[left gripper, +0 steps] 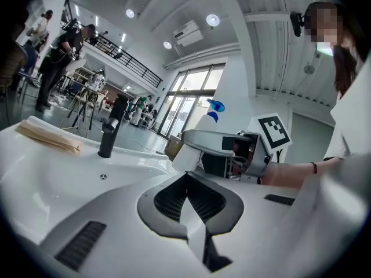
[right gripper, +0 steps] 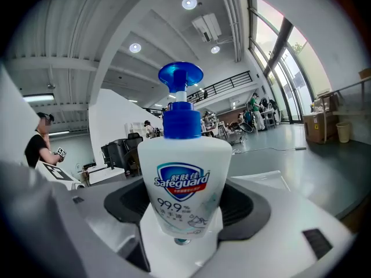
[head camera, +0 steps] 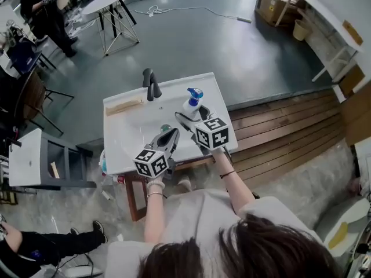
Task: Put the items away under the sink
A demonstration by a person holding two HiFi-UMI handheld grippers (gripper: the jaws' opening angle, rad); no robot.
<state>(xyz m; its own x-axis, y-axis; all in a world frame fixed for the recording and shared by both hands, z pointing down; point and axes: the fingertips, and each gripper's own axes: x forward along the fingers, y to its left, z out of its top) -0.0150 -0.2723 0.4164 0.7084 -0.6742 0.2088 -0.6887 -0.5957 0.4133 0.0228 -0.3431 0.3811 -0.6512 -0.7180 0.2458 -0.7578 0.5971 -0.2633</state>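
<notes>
soap bottle label: "safeguard", "99.9%"; smaller print perhaps chinese, illegible.

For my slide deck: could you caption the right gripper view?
Right gripper closed on a white plastic hand-soap pump bottle with a blue pump head, seen along the jaws.

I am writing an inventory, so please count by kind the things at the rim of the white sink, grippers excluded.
Soap bottle: 1
Black faucet: 1
Wooden item: 1
Total: 3
</notes>
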